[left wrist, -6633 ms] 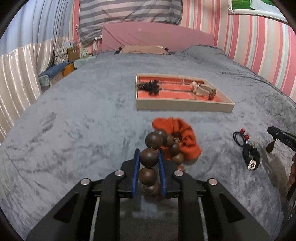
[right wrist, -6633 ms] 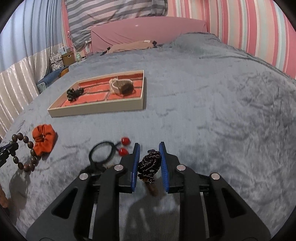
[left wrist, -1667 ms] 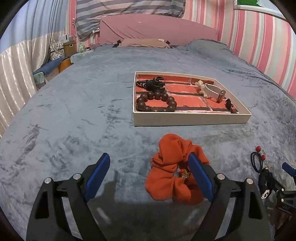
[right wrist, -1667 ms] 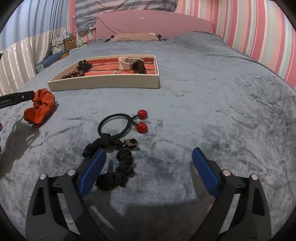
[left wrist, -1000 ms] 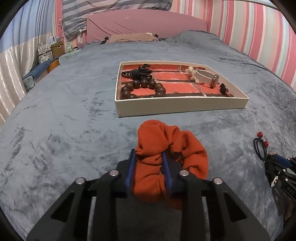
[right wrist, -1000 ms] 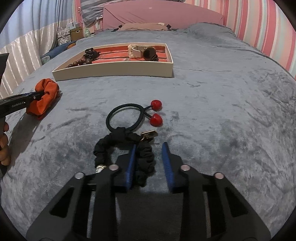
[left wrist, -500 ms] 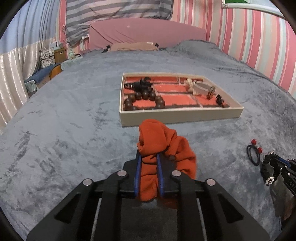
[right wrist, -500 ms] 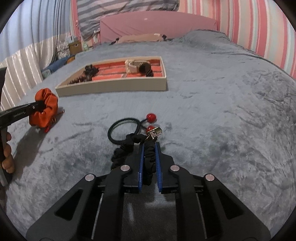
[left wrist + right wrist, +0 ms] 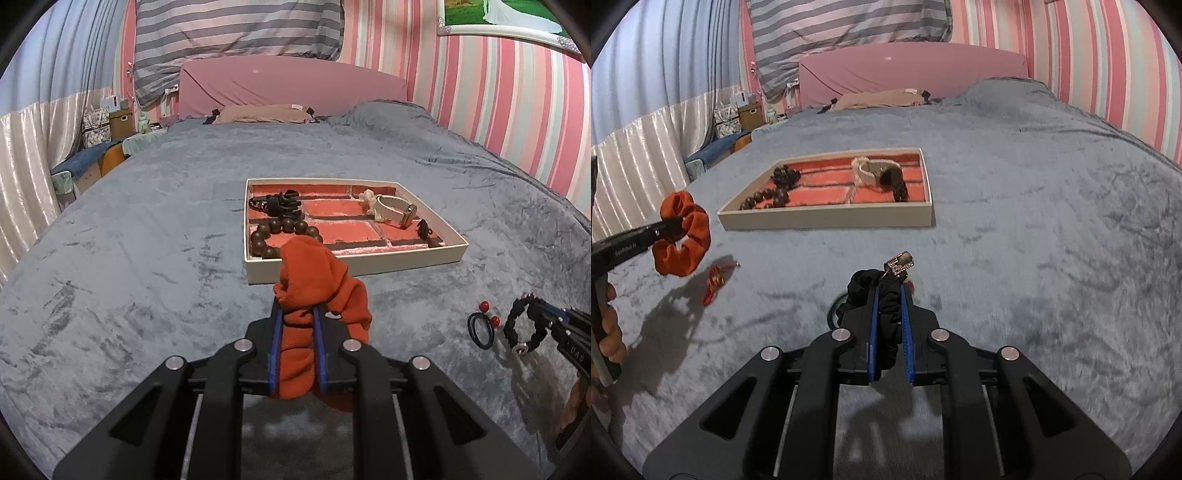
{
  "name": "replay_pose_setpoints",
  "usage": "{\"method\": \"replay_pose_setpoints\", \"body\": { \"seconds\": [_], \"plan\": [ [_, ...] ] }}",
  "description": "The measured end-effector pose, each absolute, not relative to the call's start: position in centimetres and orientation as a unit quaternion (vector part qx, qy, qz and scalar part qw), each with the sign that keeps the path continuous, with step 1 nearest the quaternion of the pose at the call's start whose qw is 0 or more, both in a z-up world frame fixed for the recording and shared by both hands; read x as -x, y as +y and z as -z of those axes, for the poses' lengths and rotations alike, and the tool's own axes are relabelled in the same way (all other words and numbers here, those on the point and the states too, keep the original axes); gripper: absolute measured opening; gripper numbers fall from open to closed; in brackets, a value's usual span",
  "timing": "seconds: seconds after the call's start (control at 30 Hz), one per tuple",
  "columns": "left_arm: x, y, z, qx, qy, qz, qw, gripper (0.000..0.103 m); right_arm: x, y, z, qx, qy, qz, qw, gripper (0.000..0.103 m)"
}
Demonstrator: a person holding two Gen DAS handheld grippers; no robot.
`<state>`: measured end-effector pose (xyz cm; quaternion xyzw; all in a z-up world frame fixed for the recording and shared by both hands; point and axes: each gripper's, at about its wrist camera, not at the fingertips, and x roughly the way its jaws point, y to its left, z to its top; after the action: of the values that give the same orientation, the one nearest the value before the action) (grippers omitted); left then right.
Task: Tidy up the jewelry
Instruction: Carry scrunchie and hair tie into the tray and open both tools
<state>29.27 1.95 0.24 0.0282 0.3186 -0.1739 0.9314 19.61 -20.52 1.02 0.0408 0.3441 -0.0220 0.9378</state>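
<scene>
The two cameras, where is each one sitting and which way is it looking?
Left wrist view: sits on the left gripper, looking down its fingers across the grey bed at the shallow cream tray with red lining; its jaws pinch an orange fabric scrunchie.
Right wrist view: sits on the right gripper, facing the same tray; it grips a black fabric scrunchie, and a hand shows at left.
Both share the tray, the bed and each other's scrunchie.
</scene>
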Motion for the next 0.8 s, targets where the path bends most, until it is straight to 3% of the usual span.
{"method": "replay_pose_setpoints", "body": {
  "seconds": [0.37,0.8],
  "plan": [
    [-31.7,1.2,-2.1,-0.026,0.318,0.175,0.931,0.016,-24.5,-20.3,-4.3,-0.034,0.321,0.010,0.946,0.012],
    [-38.5,-2.0,-1.9,-0.021,0.345,0.178,0.921,0.016,-34.7,-20.0,-4.2,-0.041,0.335,0.016,0.941,0.012]
  ]
}}
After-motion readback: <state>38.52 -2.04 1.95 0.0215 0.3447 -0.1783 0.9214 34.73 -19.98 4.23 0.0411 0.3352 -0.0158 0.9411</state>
